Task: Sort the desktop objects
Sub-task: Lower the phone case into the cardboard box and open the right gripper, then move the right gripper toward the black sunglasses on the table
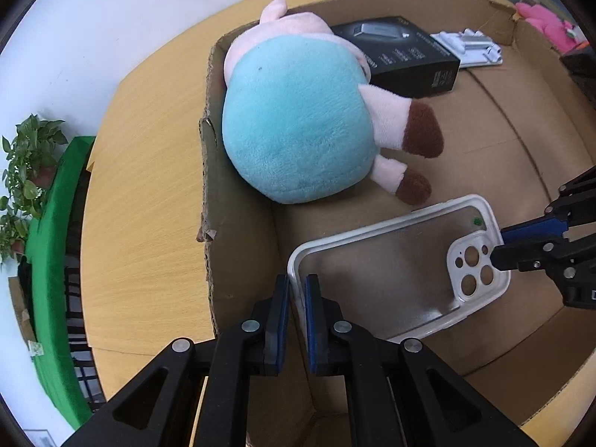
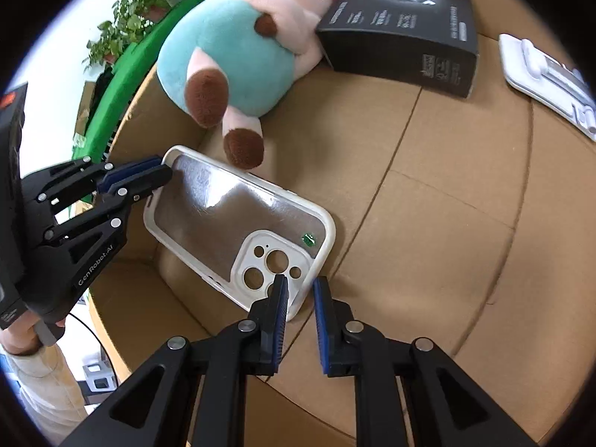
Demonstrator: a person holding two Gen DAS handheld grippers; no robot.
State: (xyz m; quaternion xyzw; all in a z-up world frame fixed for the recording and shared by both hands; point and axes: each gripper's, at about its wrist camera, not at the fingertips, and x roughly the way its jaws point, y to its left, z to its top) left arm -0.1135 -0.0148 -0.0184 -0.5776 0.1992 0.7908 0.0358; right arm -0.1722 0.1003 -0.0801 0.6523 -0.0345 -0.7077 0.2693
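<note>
Your left gripper (image 1: 297, 290) is nearest, pinching the plain end rim of the clear phone case (image 1: 391, 268) between its blue pads. Your right gripper (image 2: 301, 294) clamps the opposite end, at the camera cut-outs — one finger over the cut-out panel, the other outside the rim. The case sits tilted between them, low inside the cardboard box (image 1: 208, 171). Just beyond it lies the plush pig (image 1: 298, 119), its brown feet near the case's edge. Farther back rest a black carton (image 1: 406, 59) and a white tray (image 1: 469, 48). The box stands on the wooden counter (image 1: 149, 171).
</note>
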